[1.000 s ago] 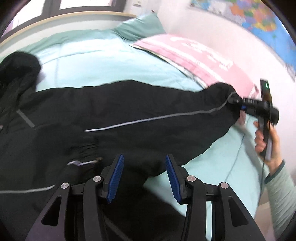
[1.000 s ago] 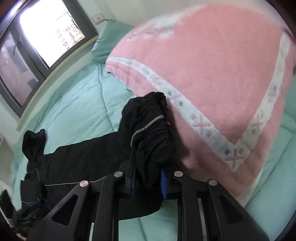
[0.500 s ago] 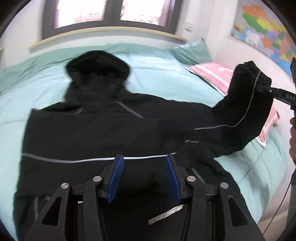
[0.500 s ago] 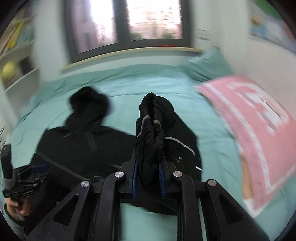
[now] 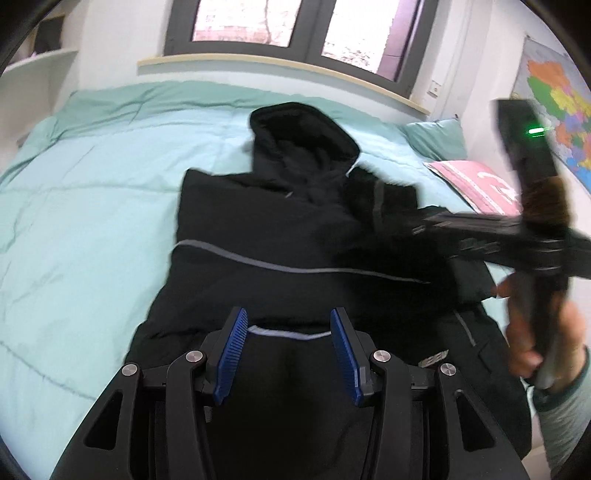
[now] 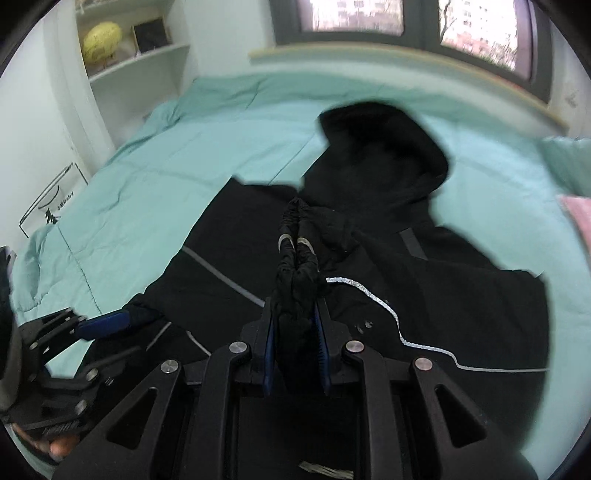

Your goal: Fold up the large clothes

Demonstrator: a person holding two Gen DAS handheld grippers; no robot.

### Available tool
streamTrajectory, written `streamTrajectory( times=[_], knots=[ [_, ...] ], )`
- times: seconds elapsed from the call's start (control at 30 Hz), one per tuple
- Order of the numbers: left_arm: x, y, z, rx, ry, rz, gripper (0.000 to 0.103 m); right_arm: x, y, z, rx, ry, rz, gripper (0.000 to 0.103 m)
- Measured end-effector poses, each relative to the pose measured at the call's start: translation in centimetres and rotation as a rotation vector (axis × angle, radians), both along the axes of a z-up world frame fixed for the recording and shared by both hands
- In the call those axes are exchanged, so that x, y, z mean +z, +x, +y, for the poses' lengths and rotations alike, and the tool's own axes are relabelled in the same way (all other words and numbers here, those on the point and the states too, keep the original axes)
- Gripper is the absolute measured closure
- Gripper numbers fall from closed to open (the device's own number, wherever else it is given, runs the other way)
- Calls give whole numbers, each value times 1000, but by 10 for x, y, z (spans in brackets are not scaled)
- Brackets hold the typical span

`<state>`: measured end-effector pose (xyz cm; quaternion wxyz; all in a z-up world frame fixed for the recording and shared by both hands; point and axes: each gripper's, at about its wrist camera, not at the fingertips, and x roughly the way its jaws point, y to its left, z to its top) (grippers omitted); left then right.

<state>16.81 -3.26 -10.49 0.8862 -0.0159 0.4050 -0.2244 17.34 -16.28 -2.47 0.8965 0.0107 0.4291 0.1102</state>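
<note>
Black hooded jacket [image 5: 295, 236] lies flat on the teal bed [image 5: 92, 192], hood [image 6: 380, 140] toward the window [image 5: 295, 18], hem toward you; its long axis runs away from both cameras.

Sleeve cuff [image 6: 297, 258] is pinched in your right tongs [image 6: 295, 328], blue pads pressed hard on the bunched fabric. The cuff hangs over the jacket's chest, just below the hood. The rest of that sleeve trails off right across the body, its reflective stripe [image 6: 388, 314] showing the line.

Your left tongs [image 5: 290, 350] stand partly apart above the hem. The right wrist view shows dark cloth at their blue tip [image 6: 107, 325], but whether they grip it you cannot tell.

Coming move, as a guess: lay the cuff down across the chest. The right hand is the nearer; the landing spot lies straight ahead of its tongs.

A second ago the cuff was out over the pink pillow [image 5: 476, 184], sleeve stretched sideways. Since then you've swung it inward over the torso, and both views have turned to face the window.
</note>
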Motion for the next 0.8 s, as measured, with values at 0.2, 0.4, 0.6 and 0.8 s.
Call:
streamTrajectory(
  times=[0.2, 0.4, 0.6, 0.8],
  knots=[
    [-21, 9, 26, 29, -15, 51, 55, -78, 41, 36, 1, 2, 110, 78],
    [-27, 19, 23, -17, -22, 78, 55, -93, 47, 32, 24, 54, 148, 67],
    [-14, 46, 3, -108, -99, 118, 55, -30, 3, -23, 35, 208, 34, 58],
    [-30, 89, -34, -139, -170, 216, 55, -1, -35, -111, -207, 39, -97, 50]
  ],
)
